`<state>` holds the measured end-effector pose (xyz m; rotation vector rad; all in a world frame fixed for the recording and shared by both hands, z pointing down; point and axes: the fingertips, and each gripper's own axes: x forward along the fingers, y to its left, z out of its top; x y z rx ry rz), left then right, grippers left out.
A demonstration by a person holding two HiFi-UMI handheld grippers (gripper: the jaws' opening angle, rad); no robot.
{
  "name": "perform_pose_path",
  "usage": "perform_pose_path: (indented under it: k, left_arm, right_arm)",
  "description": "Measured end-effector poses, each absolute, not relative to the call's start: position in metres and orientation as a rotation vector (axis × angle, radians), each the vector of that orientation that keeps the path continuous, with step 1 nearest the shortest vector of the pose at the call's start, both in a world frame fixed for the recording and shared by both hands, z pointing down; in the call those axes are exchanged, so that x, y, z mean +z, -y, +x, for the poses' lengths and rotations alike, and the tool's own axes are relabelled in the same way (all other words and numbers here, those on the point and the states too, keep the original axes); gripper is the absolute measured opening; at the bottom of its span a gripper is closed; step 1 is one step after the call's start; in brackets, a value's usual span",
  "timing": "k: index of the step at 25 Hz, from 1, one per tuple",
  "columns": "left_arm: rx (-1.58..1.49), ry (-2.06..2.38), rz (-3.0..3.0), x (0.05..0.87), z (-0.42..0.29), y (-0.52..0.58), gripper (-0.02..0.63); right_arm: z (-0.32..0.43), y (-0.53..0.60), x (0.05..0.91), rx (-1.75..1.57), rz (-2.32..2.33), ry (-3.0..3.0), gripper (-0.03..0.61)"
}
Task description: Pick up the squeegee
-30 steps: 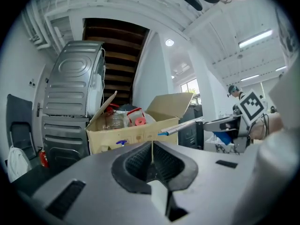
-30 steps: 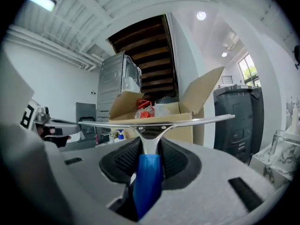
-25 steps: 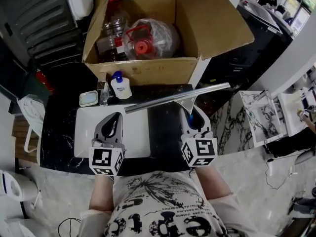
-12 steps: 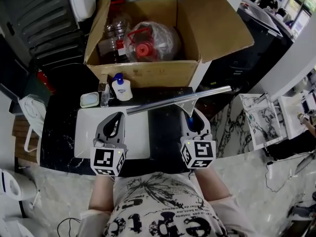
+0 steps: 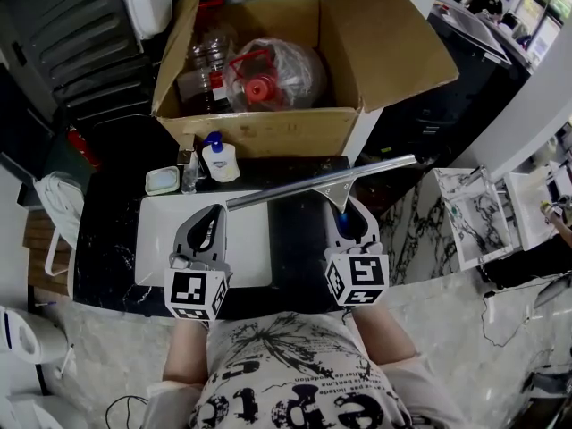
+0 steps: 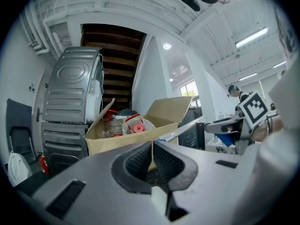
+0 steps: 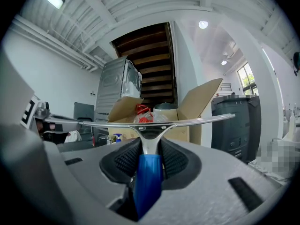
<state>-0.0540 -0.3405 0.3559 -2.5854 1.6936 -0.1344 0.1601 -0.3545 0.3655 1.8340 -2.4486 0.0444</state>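
The squeegee [image 5: 322, 182] has a long metal blade and a blue handle [image 7: 149, 181]. Its blade [image 7: 154, 122] stretches across in front of the cardboard box, held level above the black counter. My right gripper [image 5: 344, 214] is shut on the squeegee's blue handle, with the metal neck rising between its pads [image 7: 125, 159]. My left gripper [image 5: 212, 213] hovers over the white board [image 5: 156, 248] with its jaws shut on nothing, the ribbed pads [image 6: 140, 161] touching. In the left gripper view the squeegee blade [image 6: 180, 129] shows at right.
An open cardboard box [image 5: 268, 132] with plastic bottles and a red-capped jug [image 5: 261, 86] stands behind the counter. A small pump bottle [image 5: 217, 157] and a flat tin [image 5: 162, 180] sit at the counter's back left. A marble slab [image 5: 469, 213] lies to the right.
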Motion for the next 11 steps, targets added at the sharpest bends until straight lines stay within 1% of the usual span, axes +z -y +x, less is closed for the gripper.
perform_pose_path:
  k: [11]
  left_arm:
    - [-0.141, -1.705, -2.597, 0.3627, -0.0514, 0.3410, 0.012]
  right_arm:
    - [0.1659, 0.3534, 0.3684, 0.064, 1.845, 2.440, 0.114]
